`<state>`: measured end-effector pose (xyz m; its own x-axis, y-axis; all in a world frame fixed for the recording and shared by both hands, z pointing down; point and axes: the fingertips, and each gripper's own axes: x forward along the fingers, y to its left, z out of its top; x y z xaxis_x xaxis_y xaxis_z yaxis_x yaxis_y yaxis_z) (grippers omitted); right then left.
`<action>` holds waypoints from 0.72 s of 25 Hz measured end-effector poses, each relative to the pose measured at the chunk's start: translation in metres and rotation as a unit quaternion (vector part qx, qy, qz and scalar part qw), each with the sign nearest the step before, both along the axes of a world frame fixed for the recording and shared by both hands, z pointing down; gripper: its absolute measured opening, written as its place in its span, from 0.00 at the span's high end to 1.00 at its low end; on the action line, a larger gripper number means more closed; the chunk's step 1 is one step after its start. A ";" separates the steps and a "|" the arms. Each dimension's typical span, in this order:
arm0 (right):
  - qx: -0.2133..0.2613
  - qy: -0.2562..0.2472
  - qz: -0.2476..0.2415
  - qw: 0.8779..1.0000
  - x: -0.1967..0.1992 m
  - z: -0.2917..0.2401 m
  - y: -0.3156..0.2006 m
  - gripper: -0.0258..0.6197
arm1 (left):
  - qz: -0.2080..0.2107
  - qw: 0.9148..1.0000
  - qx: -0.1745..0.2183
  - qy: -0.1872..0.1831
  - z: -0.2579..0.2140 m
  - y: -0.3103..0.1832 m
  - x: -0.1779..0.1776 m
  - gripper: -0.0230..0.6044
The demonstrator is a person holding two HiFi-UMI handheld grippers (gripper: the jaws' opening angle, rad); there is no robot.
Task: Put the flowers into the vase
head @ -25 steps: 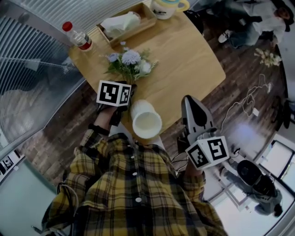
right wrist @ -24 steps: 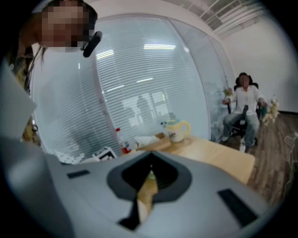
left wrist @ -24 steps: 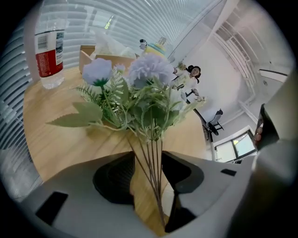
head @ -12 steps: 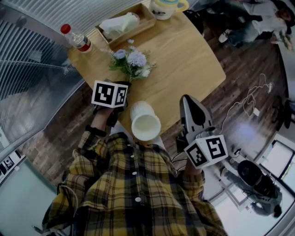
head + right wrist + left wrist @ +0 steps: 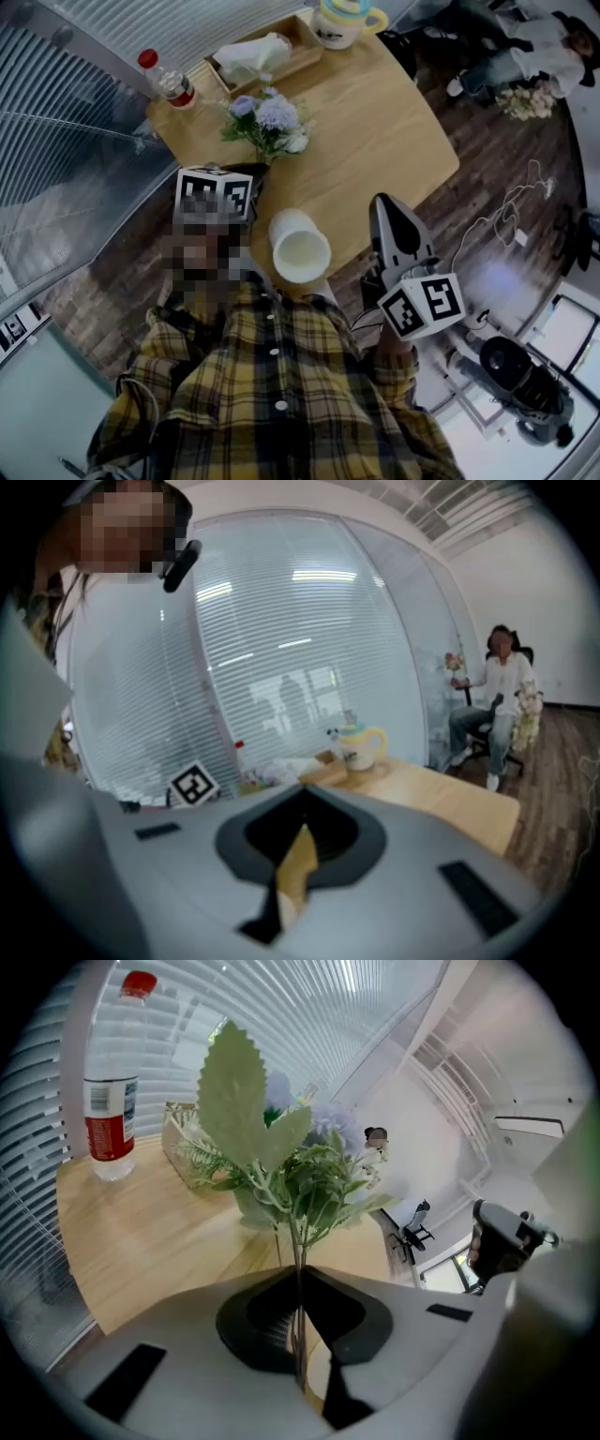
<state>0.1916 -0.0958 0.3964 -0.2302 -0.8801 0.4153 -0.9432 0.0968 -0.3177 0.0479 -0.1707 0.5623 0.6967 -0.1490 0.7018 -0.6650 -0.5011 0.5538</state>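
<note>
Flowers (image 5: pixel 267 122) over the table's (image 5: pixel 384 141) far left, stems pinched between the closing jaws of the left gripper (image 5: pixel 300 1327). Vase (image 5: pixel 285 226) upright at the near edge, just right of that gripper. Right gripper (image 5: pixel 298 808) off the near-right edge, jaws together, empty. Bottle (image 5: pixel 170 81) behind the flowers.
</note>
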 end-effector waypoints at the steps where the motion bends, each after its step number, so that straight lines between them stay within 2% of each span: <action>1: 0.002 0.001 0.000 1.000 0.000 -0.001 0.001 0.94 | -0.004 1.000 0.005 0.008 -0.007 -0.001 -0.001 0.93; 10: 0.016 0.012 -0.012 1.000 -0.010 -0.008 0.005 0.94 | -0.028 0.994 0.073 0.079 -0.080 -0.014 -0.008 0.93; 18: 0.039 0.018 -0.018 0.999 -0.015 -0.024 0.005 0.94 | -0.033 0.978 0.152 0.139 -0.161 -0.021 -0.009 0.93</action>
<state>0.1764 -0.0909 0.3726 -0.2492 -0.9010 0.3552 -0.9492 0.1544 -0.2742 0.0385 -0.1913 0.4012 0.8357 -0.3724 0.4036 -0.5468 -0.6315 0.5497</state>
